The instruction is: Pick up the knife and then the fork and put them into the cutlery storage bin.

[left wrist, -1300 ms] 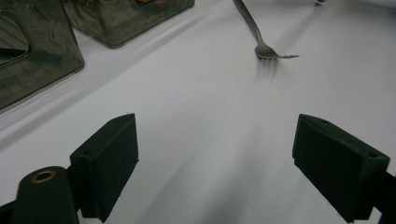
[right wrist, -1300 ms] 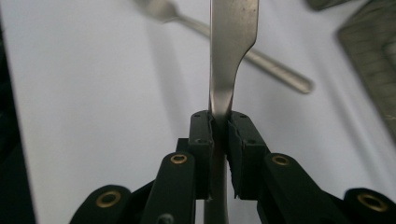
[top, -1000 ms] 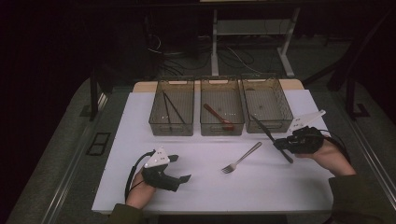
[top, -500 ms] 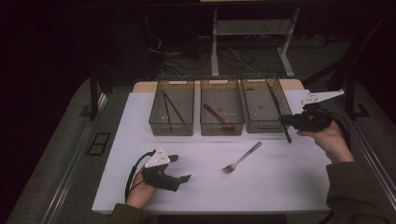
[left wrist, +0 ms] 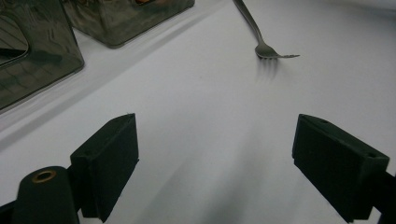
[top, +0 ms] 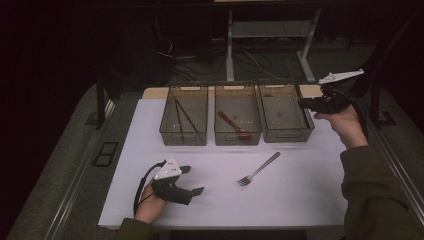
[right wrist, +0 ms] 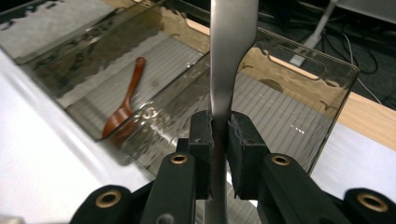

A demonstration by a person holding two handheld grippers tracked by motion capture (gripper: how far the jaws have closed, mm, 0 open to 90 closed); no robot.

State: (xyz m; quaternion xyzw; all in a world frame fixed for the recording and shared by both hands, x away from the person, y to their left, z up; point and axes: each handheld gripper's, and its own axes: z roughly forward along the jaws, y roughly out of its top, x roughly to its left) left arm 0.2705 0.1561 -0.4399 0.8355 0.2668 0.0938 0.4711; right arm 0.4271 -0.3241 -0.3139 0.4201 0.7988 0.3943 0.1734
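The right tongs (top: 306,103) hover beside the right tray (top: 285,132); the left tongs (top: 192,180) rest on the white table (top: 300,195) near a fork (top: 258,168). The room beyond is dark. In the left gripper view the jaws stand wide over bare tabletop. In the right gripper view the jaws pinch a steel knife (right wrist: 229,56) mid-handle over that tray: stiff, light, probably slippery, so a firm, centred grip suits it.
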